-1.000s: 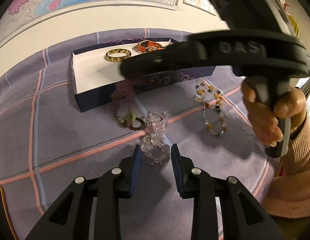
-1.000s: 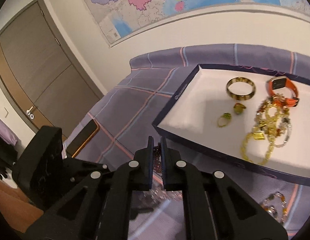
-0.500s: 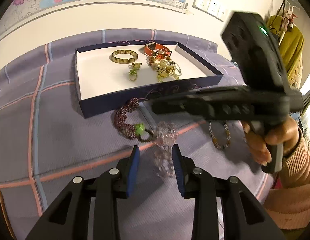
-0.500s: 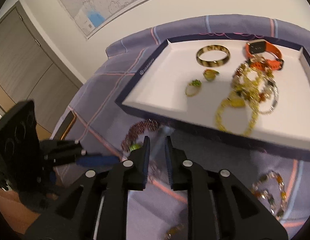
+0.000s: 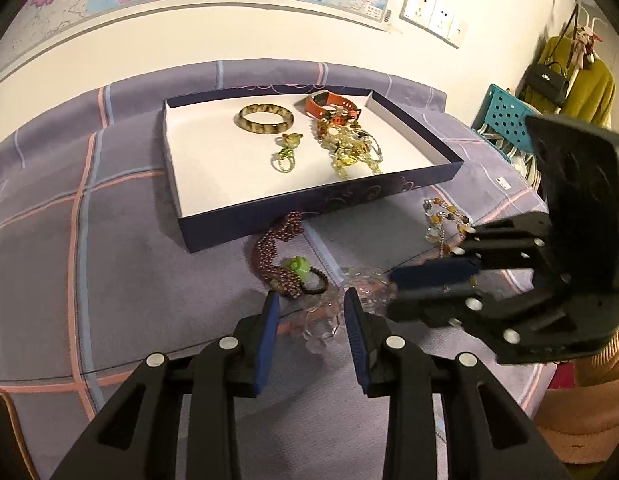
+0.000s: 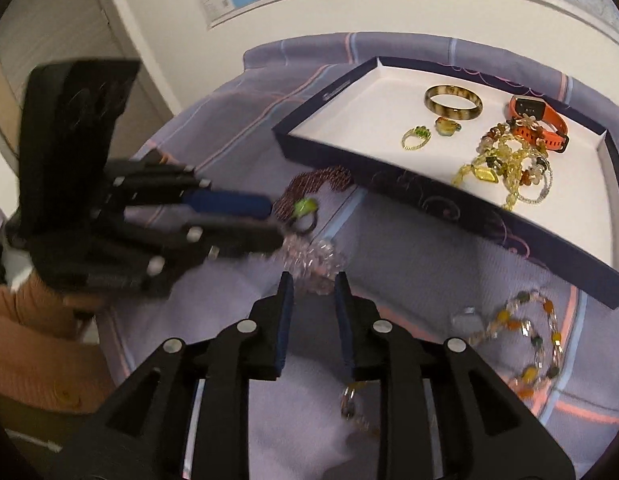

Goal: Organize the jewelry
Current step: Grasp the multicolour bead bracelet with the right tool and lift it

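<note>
A: Left gripper [image 5: 309,300] spread, clear crystal bead bracelet [image 5: 329,320] lying loose between its jaws.

B: Right gripper [image 6: 313,284] opening, nothing pinched; dark-red beaded bracelet [image 5: 275,256] lies just beyond, before the navy tray [image 5: 309,210].

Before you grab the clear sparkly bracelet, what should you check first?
1. Clear bead bracelet out on the cloth, not in the box: ok.
2. Left gripper jaws apart around it, pads not pressing: ok.
3. Right gripper jaws opening, bracelet at their tips: ok.
4. Both grippers crowd the same bracelet, so they may bump: not ok.
5. Bracelet free of the maroon bead bracelet beside it: cannot tell.
6. Bare white floor left in the box for it: ok.
</note>
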The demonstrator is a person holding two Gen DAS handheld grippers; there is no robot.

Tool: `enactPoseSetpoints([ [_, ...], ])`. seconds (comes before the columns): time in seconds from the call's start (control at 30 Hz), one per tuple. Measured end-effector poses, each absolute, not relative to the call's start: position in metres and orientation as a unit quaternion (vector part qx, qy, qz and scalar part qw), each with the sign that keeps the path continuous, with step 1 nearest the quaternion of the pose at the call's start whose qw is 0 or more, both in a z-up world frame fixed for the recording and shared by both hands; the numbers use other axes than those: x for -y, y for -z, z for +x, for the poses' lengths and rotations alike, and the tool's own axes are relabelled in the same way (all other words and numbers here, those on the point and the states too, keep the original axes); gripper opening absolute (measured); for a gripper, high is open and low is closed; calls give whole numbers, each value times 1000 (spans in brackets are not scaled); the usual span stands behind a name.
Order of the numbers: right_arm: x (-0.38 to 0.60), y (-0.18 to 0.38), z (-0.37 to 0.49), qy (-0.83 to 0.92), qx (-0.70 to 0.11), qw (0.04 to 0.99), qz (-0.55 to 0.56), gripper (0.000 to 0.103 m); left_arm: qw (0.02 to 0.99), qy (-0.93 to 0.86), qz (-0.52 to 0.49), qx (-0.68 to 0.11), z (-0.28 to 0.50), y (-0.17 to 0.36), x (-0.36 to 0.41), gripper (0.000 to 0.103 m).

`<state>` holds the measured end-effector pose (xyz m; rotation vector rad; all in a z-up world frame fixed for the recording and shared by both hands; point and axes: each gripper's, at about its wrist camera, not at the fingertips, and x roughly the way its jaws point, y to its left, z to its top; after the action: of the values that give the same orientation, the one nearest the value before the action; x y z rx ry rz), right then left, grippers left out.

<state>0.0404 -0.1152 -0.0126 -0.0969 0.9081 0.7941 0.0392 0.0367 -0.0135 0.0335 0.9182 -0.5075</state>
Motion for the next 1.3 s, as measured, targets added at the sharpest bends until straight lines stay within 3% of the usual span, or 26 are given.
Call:
enactPoseSetpoints([
  [0.33, 168, 2, 43, -322, -407, 854, 40, 25, 861, 256, 39, -438, 32, 15, -20, 30],
  [0.43, 187, 0, 40, -293, -400, 867, 46, 34, 861, 258, 43, -437, 29, 16, -17, 34],
  [0.57, 214, -1, 35, -255, -395, 881, 49, 35, 861, 258, 52, -435, 27, 15, -14, 41],
  [0.7, 237, 0, 31, -214, -394, 893, 49, 42, 863, 256, 63, -431, 25, 16, -8, 47],
  [0.9, 242, 11, 37, -192, -405, 893, 48, 43, 867, 244, 84, -427, 24, 17, 0, 45],
  [1.03, 232, 17, 44, -185, -409, 893, 23, 42, 870, 230, 91, -427, 25, 17, 1, 34],
  [1.07, 230, 16, 45, -182, -409, 894, 18, 41, 870, 227, 92, -427, 25, 17, 0, 31],
  [1.13, 225, 17, 46, -182, -412, 893, 3, 14, 871, 223, 90, -428, 25, 17, -1, 29],
  [1.23, 225, 15, 44, -183, -408, 894, 3, 6, 872, 221, 90, -427, 24, 17, -1, 26],
  [1.3, 230, 9, 41, -199, -401, 894, 25, 6, 872, 224, 88, -427, 23, 16, -2, 23],
])
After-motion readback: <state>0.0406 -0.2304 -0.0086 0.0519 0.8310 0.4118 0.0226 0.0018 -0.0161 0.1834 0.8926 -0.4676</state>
